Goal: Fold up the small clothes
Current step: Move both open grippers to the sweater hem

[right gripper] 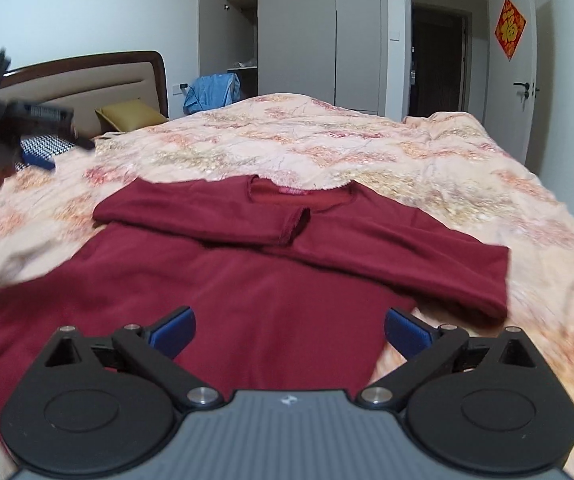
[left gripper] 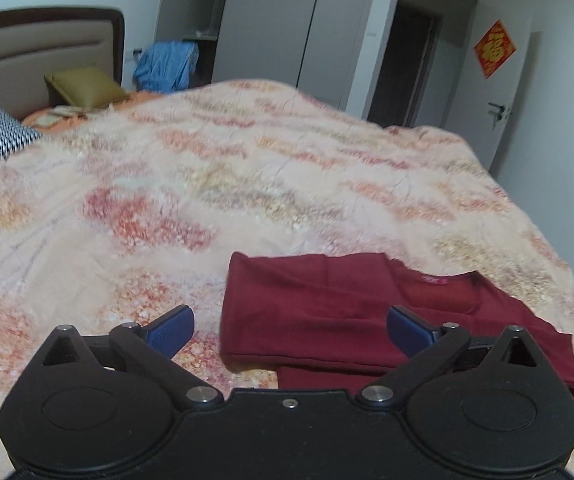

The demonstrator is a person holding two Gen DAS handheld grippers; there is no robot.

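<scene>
Left claw (right gripper: 27,136) blurred at the frame edge, maroon shirt (right gripper: 215,304) hem behind the right claw (right gripper: 290,330).

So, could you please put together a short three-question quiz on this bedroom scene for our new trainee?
1. True or false: the right gripper is clamped on the maroon shirt.
2. Which sleeve state fits? A) both sleeves folded across the chest B) both spread outward C) the shirt is rolled up
3. Fill in: the shirt lies on a floral ____.

Key: 1 false, both the right and the left gripper are open and hold nothing; 2 A; 3 bedspread.
</scene>
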